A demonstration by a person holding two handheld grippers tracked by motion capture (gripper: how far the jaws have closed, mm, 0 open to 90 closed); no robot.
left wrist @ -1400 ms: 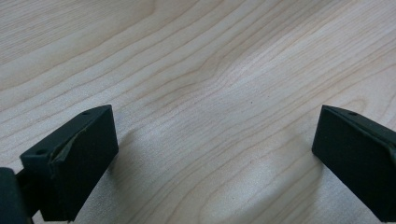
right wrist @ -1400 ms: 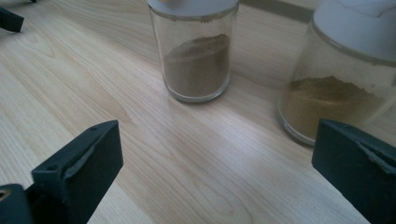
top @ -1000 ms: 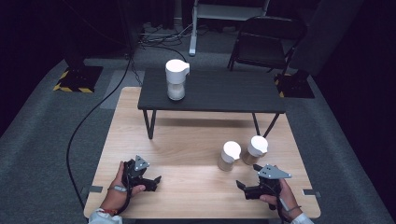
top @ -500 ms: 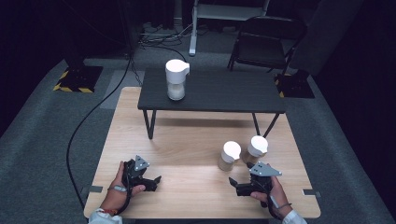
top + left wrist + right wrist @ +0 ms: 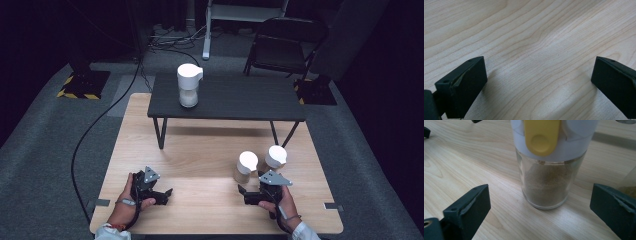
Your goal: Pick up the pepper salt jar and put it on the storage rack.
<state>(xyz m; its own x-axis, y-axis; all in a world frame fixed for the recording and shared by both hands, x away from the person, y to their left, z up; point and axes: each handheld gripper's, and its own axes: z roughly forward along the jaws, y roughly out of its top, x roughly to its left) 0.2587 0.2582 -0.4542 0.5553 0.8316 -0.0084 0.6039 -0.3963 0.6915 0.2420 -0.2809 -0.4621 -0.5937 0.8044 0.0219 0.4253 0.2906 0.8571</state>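
The right gripper [image 5: 541, 212] has its jaws spread wide, one on each side of a glass jar [image 5: 549, 185] without touching it. The jar stands upright on the wooden counter [image 5: 469, 162], part full of brown powder, with a white lid and a yellow flap [image 5: 541, 137]. In the high view this jar [image 5: 245, 167] stands just beyond the right gripper [image 5: 250, 196], near the right front of the counter, with a second jar [image 5: 274, 159] just beside it on the right. The left gripper [image 5: 539, 82] rests with jaws spread over bare wood at the near left [image 5: 159, 194]. Farther off, a white jug [image 5: 189, 85] stands on a low black table [image 5: 235, 100].
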